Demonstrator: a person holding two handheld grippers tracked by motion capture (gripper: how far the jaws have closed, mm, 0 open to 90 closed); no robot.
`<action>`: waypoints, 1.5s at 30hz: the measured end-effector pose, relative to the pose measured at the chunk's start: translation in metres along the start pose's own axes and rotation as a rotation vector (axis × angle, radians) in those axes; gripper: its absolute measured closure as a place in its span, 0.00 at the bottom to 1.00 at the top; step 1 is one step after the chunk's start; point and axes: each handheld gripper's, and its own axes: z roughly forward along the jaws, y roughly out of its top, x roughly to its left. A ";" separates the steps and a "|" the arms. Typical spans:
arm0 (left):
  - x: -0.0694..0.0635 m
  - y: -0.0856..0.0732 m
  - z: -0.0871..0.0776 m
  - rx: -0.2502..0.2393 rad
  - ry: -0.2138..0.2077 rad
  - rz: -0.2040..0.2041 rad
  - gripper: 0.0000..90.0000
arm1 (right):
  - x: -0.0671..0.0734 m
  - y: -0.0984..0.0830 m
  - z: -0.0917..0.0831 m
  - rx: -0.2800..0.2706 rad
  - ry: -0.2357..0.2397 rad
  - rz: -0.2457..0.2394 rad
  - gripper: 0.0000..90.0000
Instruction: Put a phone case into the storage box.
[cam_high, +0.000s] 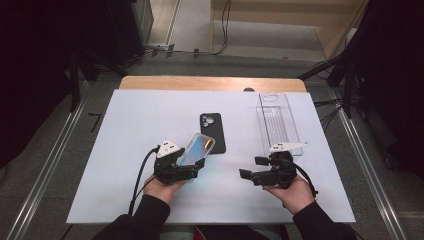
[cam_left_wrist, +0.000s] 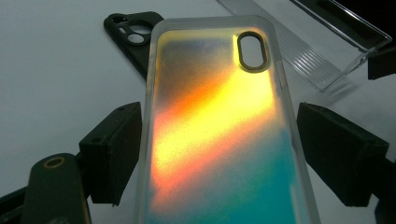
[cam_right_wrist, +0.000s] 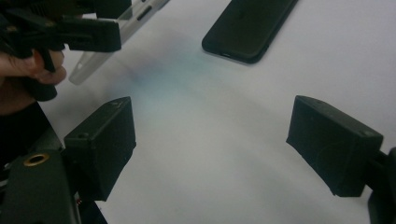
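Note:
My left gripper is shut on an iridescent phone case, with a jaw at each long side near its lower end. The case is tilted up off the white table sheet, camera cutout at the far end. In the right gripper view it appears edge-on behind the left gripper and casts a teal glow on the sheet. A black phone case lies flat just beyond it. My right gripper stands open to the right, nothing between its jaws.
A clear plastic tray lies lengthwise at the back right of the sheet, just beyond the right gripper. The wooden table edge runs along the far side. Bare sheet extends to the left and between the two hands.

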 end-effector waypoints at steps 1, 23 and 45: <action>-0.003 -0.002 0.002 -0.009 -0.009 0.007 0.19 | 0.001 0.001 0.000 -0.005 0.003 0.003 0.15; -0.024 -0.018 0.015 -0.119 -0.032 0.016 0.19 | 0.008 0.032 0.013 -0.061 0.043 0.071 0.15; -0.038 -0.025 0.015 -0.197 -0.015 0.017 0.19 | 0.013 0.058 0.033 -0.061 0.102 0.142 0.25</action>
